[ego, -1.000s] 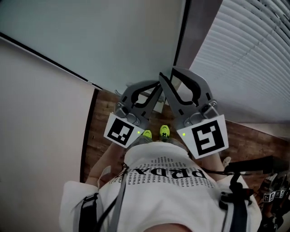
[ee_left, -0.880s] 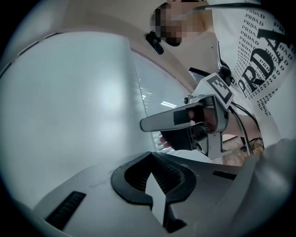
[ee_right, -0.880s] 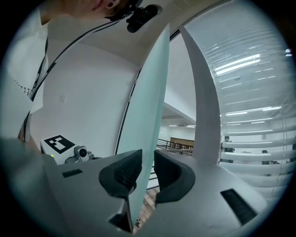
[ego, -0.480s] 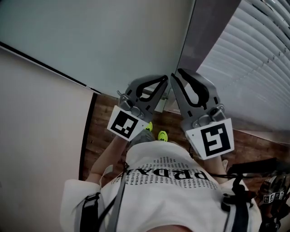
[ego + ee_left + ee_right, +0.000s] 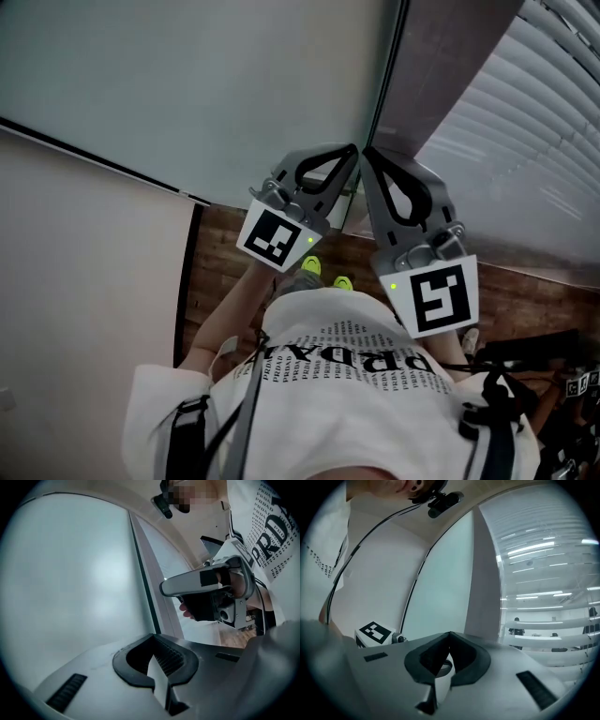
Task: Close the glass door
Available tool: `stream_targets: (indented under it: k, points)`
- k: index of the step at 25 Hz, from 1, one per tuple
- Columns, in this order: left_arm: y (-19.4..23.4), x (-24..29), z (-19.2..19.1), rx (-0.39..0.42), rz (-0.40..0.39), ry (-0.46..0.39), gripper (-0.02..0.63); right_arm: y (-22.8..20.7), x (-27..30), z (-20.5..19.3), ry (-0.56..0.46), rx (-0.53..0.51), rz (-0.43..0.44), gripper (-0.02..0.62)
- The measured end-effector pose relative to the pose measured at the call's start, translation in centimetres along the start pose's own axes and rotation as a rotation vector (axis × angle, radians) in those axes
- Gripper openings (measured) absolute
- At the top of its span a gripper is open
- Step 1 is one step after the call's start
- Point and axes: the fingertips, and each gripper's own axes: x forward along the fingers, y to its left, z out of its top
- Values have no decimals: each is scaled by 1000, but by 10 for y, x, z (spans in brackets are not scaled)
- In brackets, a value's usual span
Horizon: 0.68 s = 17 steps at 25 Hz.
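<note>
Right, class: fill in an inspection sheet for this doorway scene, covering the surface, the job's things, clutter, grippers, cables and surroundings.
Surface: wood floor, seen below the person's shirt.
Job's things: glass door, frosted; its dark edge sits against the grey post, and no gap shows.
Clutter: dark gear low on the floor's right, too dim to identify.
Grippers: left gripper shut, nothing in it; right gripper shut, nothing in it; both tips at the door's edge, contact unclear.
Cables: thin black cable runs down from the head camera.
Surroundings: white wall on the left, slatted blinds on the right.
</note>
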Motion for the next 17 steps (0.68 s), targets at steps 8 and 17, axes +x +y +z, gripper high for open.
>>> stream_targets:
  k: [8,17]
  points:
    - [-3,-1,4,-17,10,-2,2,4,2,-1,11,8,40,-3]
    - [-5,-5,3,-25,12,10,2,4,6,1,10,13,65,-3]
